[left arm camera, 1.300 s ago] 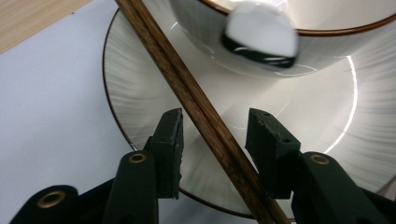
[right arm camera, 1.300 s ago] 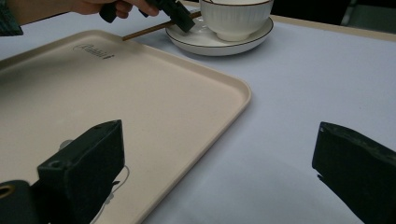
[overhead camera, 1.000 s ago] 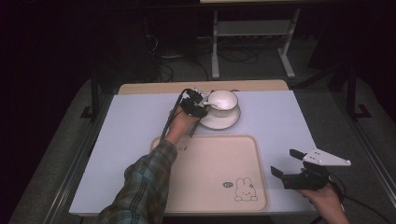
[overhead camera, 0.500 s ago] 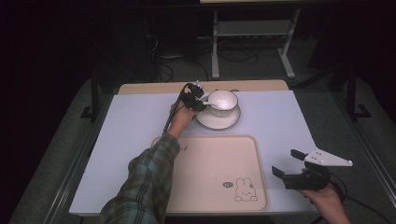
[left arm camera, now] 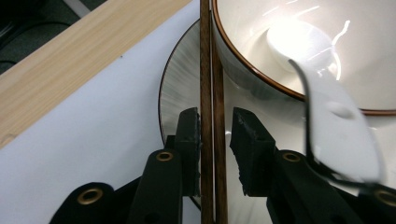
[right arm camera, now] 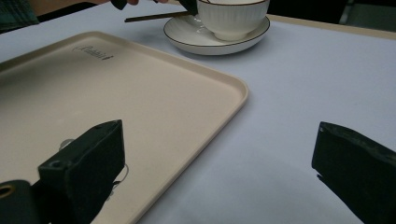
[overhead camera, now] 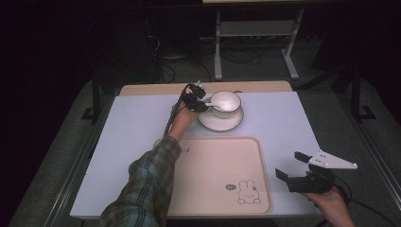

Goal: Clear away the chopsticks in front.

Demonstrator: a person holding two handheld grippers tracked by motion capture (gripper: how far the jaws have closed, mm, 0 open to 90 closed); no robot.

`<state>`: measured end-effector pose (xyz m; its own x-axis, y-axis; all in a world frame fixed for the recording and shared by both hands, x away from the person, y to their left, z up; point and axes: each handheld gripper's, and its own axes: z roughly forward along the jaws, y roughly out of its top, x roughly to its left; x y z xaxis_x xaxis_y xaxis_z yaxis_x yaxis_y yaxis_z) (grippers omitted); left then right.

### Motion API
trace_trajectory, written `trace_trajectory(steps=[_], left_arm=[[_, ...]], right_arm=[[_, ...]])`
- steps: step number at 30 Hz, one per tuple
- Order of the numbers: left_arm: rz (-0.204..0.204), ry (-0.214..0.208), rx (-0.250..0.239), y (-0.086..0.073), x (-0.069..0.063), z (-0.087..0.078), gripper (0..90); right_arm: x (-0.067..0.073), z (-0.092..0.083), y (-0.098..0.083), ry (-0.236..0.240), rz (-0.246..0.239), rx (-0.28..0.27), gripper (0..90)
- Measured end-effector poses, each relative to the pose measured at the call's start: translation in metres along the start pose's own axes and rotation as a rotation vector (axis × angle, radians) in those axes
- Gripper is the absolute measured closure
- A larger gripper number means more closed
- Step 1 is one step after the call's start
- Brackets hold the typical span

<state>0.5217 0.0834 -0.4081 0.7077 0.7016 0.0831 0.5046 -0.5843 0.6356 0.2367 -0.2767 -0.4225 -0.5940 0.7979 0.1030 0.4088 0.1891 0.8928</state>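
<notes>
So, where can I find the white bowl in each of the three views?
High view: the bowl sits upper middle, beyond the tray.
Left gripper view: the bowl is at the top right, seen from close above.
Right gripper view: the bowl is at the top centre, cut by the edge.
Shared landmark: the saucer under the bowl, with its dark rim line.

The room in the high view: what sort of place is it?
Probably a recording lab, not a dining room: a covered table set with a bowl and tray, dark surroundings, loose cables and a metal stand behind.
</notes>
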Motion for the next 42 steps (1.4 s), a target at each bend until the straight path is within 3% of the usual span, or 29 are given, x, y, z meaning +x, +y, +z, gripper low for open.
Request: trace_trajectory(steps=[6,9,11,12,20,25,42], left_arm=[[-0.010,0.000,-0.027,-0.012,0.004,-0.025,68.5],[-0.056,-0.026,-0.059,-0.025,0.011,-0.041,71.8],[-0.094,-0.061,-0.077,-0.032,0.016,-0.047,73.2],[-0.128,-0.099,-0.088,-0.040,0.022,-0.052,73.2],[-0.145,-0.120,-0.083,-0.056,0.029,-0.051,77.0],[-0.145,-0.136,-0.082,-0.057,0.028,-0.046,77.8],[-0.142,-0.129,-0.052,-0.058,0.025,-0.035,79.3]], right_arm=[[0.001,0.000,0.000,0.001,-0.008,0.001,1.9],[0.002,0.000,0.000,0.004,-0.011,0.002,1.9],[0.003,0.001,0.000,0.008,-0.015,0.003,2.0],[0.004,0.001,0.001,0.009,-0.015,0.003,2.0],[0.004,0.002,0.001,0.009,-0.013,0.006,2.0],[0.003,0.002,0.001,0.006,-0.011,0.006,2.1],[0.003,0.001,0.000,0.007,-0.014,0.005,4.8]])
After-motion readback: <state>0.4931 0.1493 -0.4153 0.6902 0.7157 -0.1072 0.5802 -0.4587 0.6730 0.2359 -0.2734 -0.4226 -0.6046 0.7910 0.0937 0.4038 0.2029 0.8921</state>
